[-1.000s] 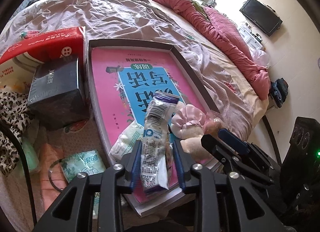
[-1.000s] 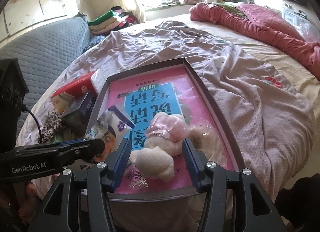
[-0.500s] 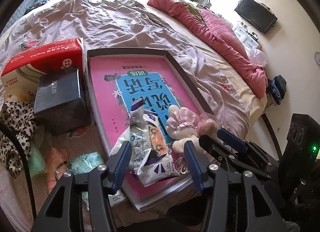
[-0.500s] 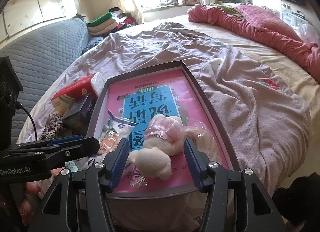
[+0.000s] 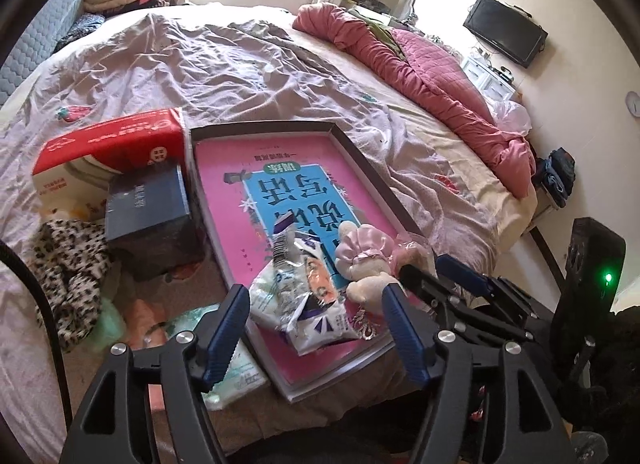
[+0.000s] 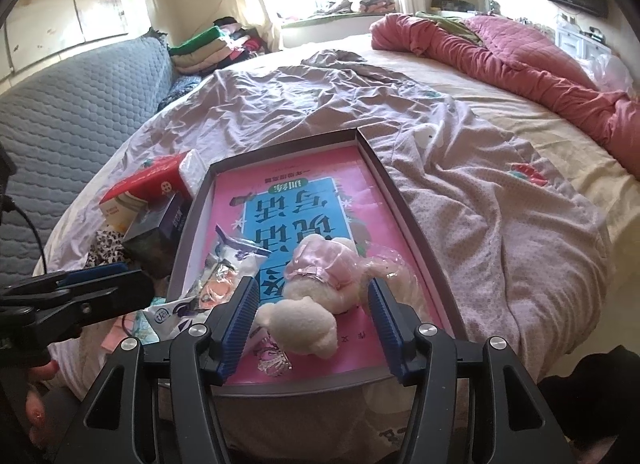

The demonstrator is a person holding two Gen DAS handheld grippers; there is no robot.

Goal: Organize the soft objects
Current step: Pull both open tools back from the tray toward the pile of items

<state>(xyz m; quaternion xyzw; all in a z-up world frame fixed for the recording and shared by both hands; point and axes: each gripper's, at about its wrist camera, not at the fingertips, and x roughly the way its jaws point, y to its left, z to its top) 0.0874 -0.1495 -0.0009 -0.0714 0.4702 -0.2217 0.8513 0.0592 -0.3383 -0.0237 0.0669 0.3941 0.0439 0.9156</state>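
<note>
A wide bed (image 5: 248,60) covered in a wrinkled pale lilac sheet fills most of both views, with a rumpled pink quilt (image 5: 436,80) heaped along its far right side. On the near part of the bed lies a shallow dark-rimmed tray (image 5: 362,160), its floor covered by a pink and blue printed sheet with large characters. Just left of the tray sit a red and white tissue pack (image 5: 116,140) and, in front of it, a dark box (image 5: 148,212), with leopard-print fabric (image 5: 68,260) beside that.

Inside the tray, at its near end, rests a small cream plush toy (image 6: 316,296) in a pink satin dress. Touching its left side lies a crumpled white and purple snack packet (image 5: 308,296). A tiny glittery trinket (image 6: 276,360) lies by the plush's near side; what it is cannot be made out.

The left gripper (image 5: 316,332) hovers over the packet, its blue-padded fingers (image 5: 224,328) spread wide and gripping nothing. The right gripper (image 6: 312,324) is likewise spread apart, its fingers flanking the plush toy on either side without clearly touching it.
</note>
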